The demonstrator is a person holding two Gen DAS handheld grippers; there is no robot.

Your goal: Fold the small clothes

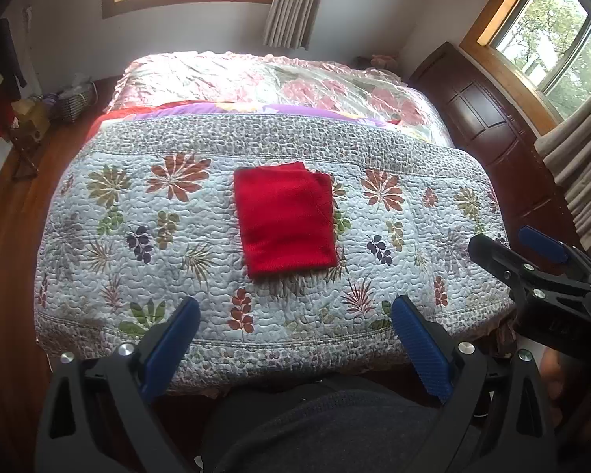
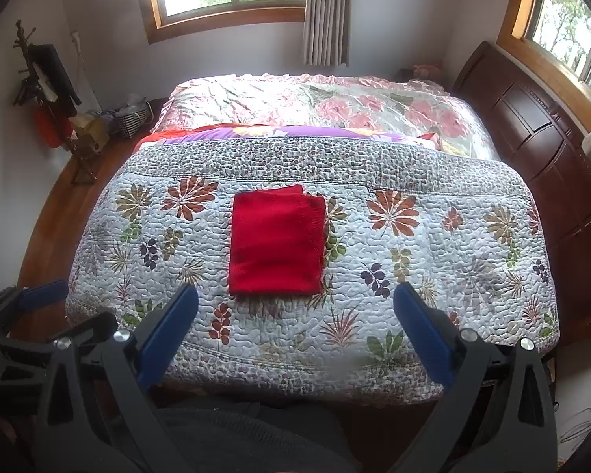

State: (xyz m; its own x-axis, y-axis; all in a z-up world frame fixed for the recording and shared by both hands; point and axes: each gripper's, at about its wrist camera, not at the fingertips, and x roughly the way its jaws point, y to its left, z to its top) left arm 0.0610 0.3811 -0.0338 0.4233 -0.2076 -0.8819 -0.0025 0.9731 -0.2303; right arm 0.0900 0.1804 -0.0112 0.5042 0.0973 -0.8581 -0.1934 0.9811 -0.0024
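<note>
Red folded garment (image 1: 285,218) lies unobstructed on quilt (image 1: 138,213); both grippers' jaws apart.

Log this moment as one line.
left gripper: open | right gripper: open | folded red knit garment: flat on floral quilted bedspread, untouched

- A red knit garment (image 1: 285,218) is lying folded into a neat rectangle, flat on the floral quilt (image 1: 138,213), with layered edges showing along its right side.

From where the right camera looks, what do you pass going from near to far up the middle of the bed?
Flowery quilt → folded red cloth → purple blanket edge → shiny pink flowered cover → curtain.
</note>
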